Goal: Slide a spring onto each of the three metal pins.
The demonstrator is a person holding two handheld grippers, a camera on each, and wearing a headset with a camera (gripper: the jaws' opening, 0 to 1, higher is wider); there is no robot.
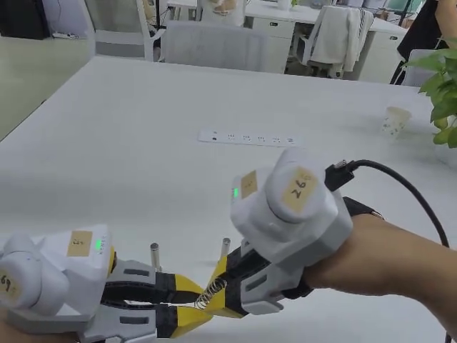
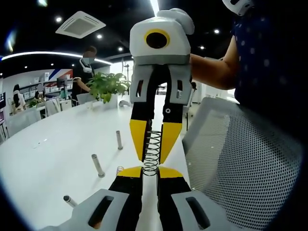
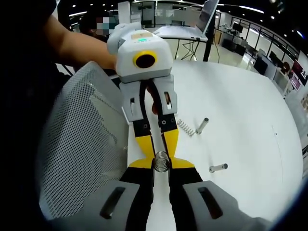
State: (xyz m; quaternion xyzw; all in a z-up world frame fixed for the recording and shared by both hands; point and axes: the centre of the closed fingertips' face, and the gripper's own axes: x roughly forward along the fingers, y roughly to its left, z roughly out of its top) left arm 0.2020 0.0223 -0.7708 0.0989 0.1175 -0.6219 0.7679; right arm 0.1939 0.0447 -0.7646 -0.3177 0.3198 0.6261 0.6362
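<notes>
Left gripper and right gripper meet tip to tip at the near edge of the white table. Both are clenched on 1 spring held between them. 3 metal pins stand upright and bare just beyond. 1 loose spring lies beside a pin.

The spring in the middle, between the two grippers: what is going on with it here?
A person holds a gripper in each hand above a white table. The left gripper and the right gripper meet tip to tip, both closed on one spring. Three metal pins stand bare on it, and a second spring lies beside one of them.
</notes>
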